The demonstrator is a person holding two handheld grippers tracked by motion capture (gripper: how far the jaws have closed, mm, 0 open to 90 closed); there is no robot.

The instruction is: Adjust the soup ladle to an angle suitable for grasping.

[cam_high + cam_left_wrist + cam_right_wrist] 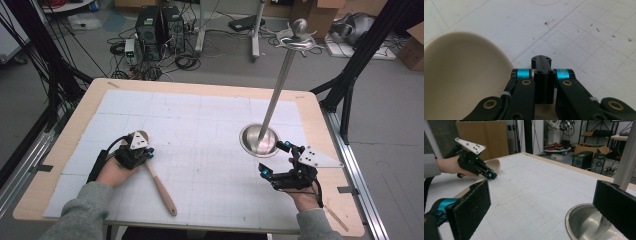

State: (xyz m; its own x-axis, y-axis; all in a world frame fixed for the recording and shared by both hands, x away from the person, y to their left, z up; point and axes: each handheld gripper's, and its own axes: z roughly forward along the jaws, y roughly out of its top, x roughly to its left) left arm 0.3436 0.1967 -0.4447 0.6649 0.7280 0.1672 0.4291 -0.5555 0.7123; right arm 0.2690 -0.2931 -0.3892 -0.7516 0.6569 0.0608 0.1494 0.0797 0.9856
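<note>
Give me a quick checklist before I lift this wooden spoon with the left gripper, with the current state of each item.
1. Left gripper at the spoon near its bowl: ok.
2. Left fingers together; whether they clamp the spoon: cannot tell.
3. Spoon handle lies free on the mat, nothing on it: ok.
4. Right gripper open and apart from the spoon: ok.
5. Stand upright on its base, beside the right gripper: ok.
</note>
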